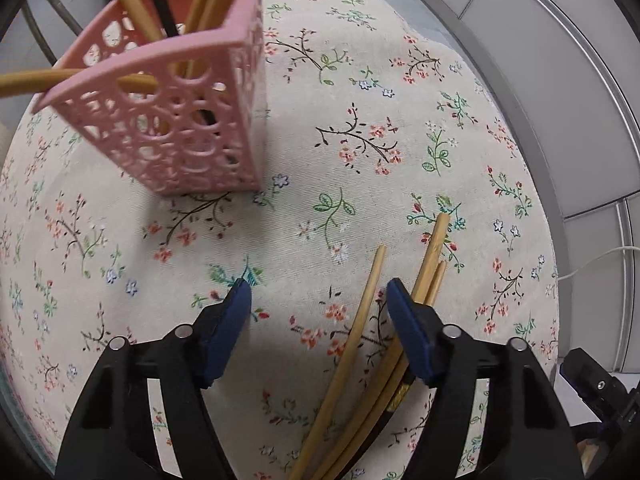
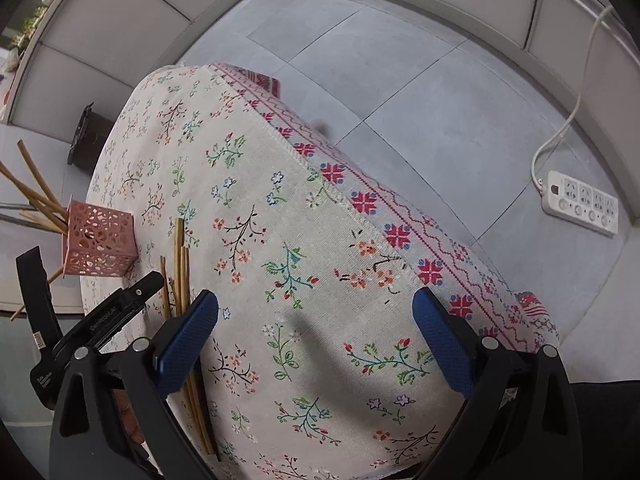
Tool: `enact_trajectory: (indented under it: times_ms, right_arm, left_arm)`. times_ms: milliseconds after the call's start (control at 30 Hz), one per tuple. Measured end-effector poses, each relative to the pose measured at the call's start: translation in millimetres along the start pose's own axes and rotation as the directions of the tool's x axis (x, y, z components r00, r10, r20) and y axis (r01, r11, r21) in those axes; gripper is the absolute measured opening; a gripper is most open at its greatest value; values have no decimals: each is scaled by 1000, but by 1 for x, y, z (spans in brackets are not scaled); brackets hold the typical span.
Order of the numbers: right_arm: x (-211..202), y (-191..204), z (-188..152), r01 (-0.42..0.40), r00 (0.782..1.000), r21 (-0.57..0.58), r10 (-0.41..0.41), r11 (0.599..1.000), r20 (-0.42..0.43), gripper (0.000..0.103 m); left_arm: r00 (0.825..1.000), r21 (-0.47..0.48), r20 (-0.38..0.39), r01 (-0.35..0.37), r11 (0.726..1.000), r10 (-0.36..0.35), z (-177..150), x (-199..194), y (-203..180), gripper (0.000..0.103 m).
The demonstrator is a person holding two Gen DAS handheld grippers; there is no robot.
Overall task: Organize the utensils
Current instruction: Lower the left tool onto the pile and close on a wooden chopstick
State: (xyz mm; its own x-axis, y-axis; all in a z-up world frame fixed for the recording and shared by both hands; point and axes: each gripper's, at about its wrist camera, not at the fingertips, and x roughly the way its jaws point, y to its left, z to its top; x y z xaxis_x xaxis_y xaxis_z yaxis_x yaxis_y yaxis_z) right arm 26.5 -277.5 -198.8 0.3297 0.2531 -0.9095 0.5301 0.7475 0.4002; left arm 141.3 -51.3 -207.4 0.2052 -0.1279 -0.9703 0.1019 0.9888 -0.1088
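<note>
A pink perforated basket [image 1: 180, 120] stands on the flowered tablecloth [image 1: 360, 100] at the upper left, with several tan chopsticks and a dark one leaning out of it. More tan chopsticks [image 1: 428, 256] lie loose on the cloth. My left gripper [image 1: 320, 304] points down over them, open; one chopstick [image 1: 360, 320] lies between its jaws near the right pad, untouched, and the others pass under the right finger. In the right wrist view the basket [image 2: 100, 244] and loose chopsticks [image 2: 180, 272] are at the left. My right gripper [image 2: 316, 320] hangs open over bare cloth, holding nothing.
The table's embroidered edge [image 2: 400, 236] runs diagonally to the right of my right gripper, with grey floor tiles beyond. A white power strip [image 2: 580, 200] and its cable lie on the floor. Grey partition walls surround the area.
</note>
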Motion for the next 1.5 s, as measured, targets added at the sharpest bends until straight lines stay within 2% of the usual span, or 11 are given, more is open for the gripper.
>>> enact_trajectory:
  times_ms: [267, 433, 500, 633, 800, 1033, 1300, 1500]
  right_arm:
    - [5, -1, 0, -14, 1000, 13, 14, 1000, -23, 95]
    - [6, -2, 0, -15, 1000, 22, 16, 1000, -27, 95]
    - [7, -2, -1, -18, 999, 24, 19, 1000, -32, 95]
    - [7, -2, -1, -18, 999, 20, 19, 1000, -34, 95]
    - [8, 0, -1, -16, 999, 16, 16, 1000, -33, 95]
    - [10, 3, -1, -14, 999, -4, 14, 1000, -32, 95]
    - [15, 20, -2, -12, 1000, -57, 10, 998, -28, 95]
    - [17, 53, 1, -13, 1000, -126, 13, 992, -7, 95]
  left_arm:
    - [999, 80, 19, -27, 996, 26, 11, 5, -28, 53]
    - [997, 137, 38, -77, 988, 73, 11, 7, -43, 30]
    - [996, 148, 45, -88, 985, 82, 12, 8, -47, 25]
    - [994, 171, 57, -100, 980, 91, 8, 8, -53, 5]
    - [995, 170, 69, -84, 982, 73, -1, 5, -52, 5]
    - [999, 108, 52, 1, 994, -7, -1, 5, -31, 4]
    - [996, 81, 89, 0, 997, -7, -21, -19, -9, 4]
    - [990, 53, 143, -9, 999, 2, -39, -55, 11, 4]
